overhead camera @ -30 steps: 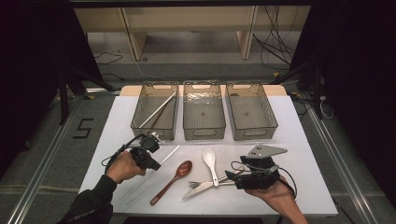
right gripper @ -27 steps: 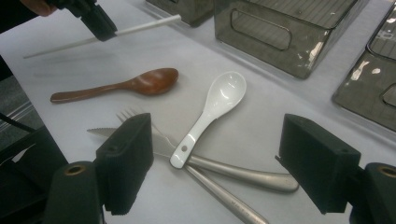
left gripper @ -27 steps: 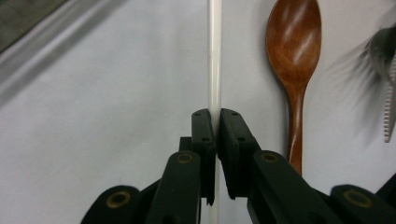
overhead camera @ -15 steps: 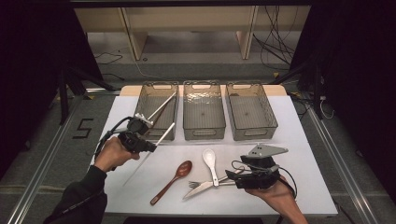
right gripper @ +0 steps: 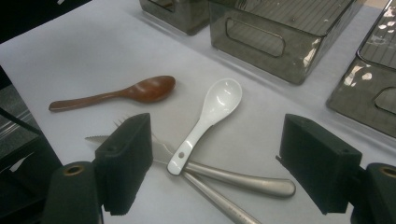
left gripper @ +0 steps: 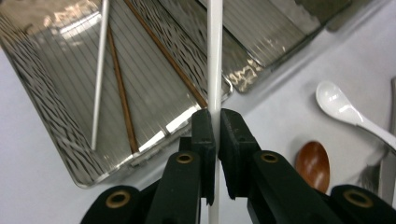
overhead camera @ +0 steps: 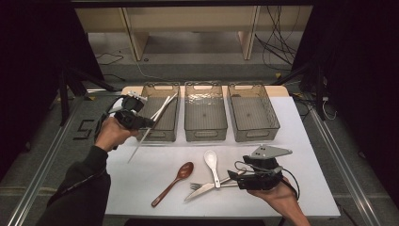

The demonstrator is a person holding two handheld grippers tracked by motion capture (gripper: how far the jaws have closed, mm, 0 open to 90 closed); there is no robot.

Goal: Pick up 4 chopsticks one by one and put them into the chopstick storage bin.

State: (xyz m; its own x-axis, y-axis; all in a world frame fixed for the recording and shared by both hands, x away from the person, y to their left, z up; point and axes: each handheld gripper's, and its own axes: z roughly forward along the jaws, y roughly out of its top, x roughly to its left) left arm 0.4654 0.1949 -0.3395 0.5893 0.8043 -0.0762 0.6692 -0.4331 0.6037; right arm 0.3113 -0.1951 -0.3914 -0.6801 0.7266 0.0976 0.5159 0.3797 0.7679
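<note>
My left gripper is shut on a white chopstick and holds it slanted over the front left corner of the left bin. In the left gripper view the jaws pinch that white chopstick above the bin's rim. Inside the bin lie another white chopstick and two brown chopsticks. My right gripper rests open at the front right of the table. Between its wide jaws in the right gripper view lie a white spoon, a knife and fork and a wooden spoon.
Two more smoky plastic bins, middle and right, stand in a row at the back of the white table. The wooden spoon, white spoon and the metal cutlery lie near the front edge.
My left gripper has risen and moved back and left from the table's middle to the left bin, carrying the white chopstick. The right gripper has stayed still.
</note>
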